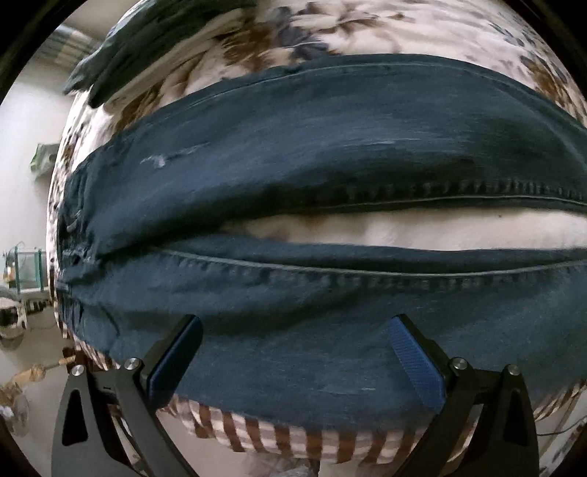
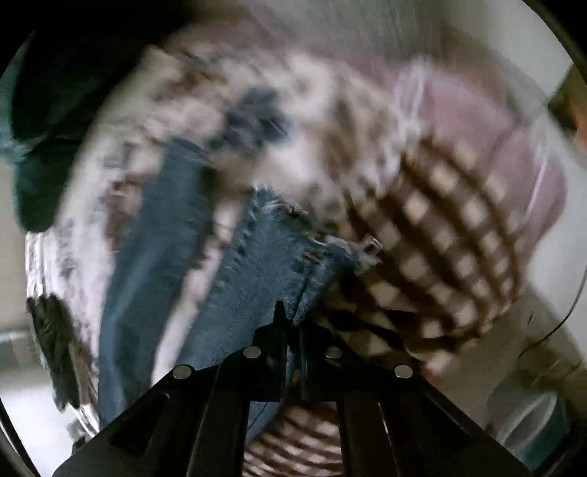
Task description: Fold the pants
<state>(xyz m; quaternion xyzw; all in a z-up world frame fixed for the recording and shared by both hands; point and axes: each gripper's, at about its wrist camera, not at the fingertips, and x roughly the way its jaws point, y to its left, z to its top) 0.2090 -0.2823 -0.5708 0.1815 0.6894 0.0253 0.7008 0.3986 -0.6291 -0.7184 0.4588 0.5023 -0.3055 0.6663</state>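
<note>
Dark blue jeans (image 1: 312, 154) lie spread across a bed, both legs running left to right with a strip of sheet between them. My left gripper (image 1: 293, 352) is open, its blue-padded fingers (image 1: 414, 359) over the near leg by the bed's edge. In the blurred right wrist view my right gripper (image 2: 291, 323) is shut on the frayed hem end of one jeans leg (image 2: 271, 249); the other leg (image 2: 157, 227) runs alongside to the left.
The bed has a floral sheet (image 1: 367, 25) and a brown-and-white checked cover (image 2: 433, 235) at its edge. A dark green garment (image 1: 146, 40) lies at the far left. A pink pillow (image 2: 477, 121) lies beyond the checked cover. The floor with clutter (image 1: 22, 330) lies to the left.
</note>
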